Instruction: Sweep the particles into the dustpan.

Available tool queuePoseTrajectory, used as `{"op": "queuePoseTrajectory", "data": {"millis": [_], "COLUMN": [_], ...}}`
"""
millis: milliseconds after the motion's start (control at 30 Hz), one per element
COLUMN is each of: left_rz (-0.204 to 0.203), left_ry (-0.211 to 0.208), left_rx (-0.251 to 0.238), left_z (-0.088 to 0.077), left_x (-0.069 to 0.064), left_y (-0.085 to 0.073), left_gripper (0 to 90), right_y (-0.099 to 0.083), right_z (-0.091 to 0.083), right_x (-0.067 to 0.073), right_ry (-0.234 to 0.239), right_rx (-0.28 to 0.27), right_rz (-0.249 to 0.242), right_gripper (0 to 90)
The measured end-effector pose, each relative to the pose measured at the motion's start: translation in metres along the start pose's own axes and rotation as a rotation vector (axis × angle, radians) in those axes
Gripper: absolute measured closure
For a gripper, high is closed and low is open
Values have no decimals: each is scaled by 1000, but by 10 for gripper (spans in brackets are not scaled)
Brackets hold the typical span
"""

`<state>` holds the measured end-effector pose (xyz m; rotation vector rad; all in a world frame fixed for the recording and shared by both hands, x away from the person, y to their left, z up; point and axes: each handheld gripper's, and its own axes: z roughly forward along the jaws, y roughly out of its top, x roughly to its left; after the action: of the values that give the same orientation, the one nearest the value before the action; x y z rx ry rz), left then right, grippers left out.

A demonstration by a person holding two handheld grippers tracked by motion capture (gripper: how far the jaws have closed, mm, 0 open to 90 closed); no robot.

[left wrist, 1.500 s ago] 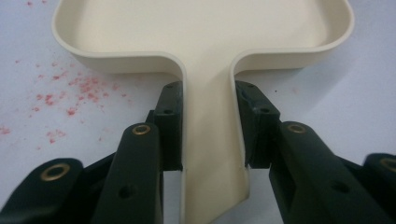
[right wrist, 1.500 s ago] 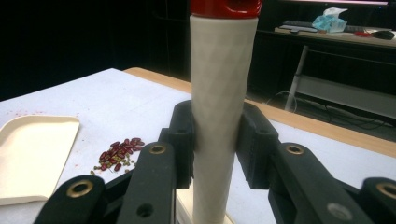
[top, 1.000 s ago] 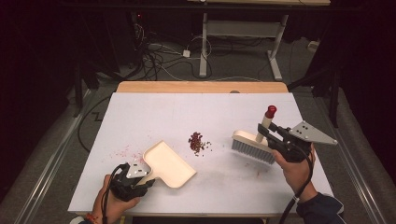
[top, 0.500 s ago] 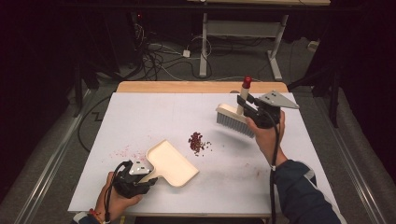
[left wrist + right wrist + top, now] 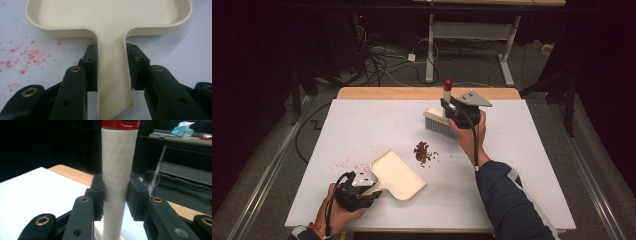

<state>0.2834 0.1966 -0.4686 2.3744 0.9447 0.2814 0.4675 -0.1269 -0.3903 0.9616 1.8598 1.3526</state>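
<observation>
While the desk carries everything, the main risk lies in how the brush, pinched by its pale red-capped handle in the right gripper, comes down: it sits beyond the heap of dark red crumbs, and a hard or fast stroke could scatter them past the dustpan instead of into it. The dustpan is clamped at its handle by the left gripper, its tray ahead of the jaws and its open lip facing the crumbs, which lie a short way beyond that lip. If the lip lifts off the desk, crumbs would slip beneath it. Fine pink dust lies left of that gripper, outside the tray, and a sweep would likely miss it. No brand, label or writing can be read anywhere.
</observation>
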Motion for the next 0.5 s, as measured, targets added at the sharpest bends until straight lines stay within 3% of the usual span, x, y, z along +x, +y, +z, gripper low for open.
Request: {"op": "queuePoseTrajectory", "data": {"millis": [233,500], "left_rz": [0,-6], "left_ry": [0,-4], "left_rx": [5,8], "left_z": [1,2], "left_x": [0,0], "left_y": [1,3], "left_gripper": [640,640], "right_y": [-4,-4], "right_z": [-3,-7], "right_x": [16,22], "right_ry": [39,55], "right_rx": [-4,8], "right_rz": [-17,-30], "right_gripper": [701,702]}}
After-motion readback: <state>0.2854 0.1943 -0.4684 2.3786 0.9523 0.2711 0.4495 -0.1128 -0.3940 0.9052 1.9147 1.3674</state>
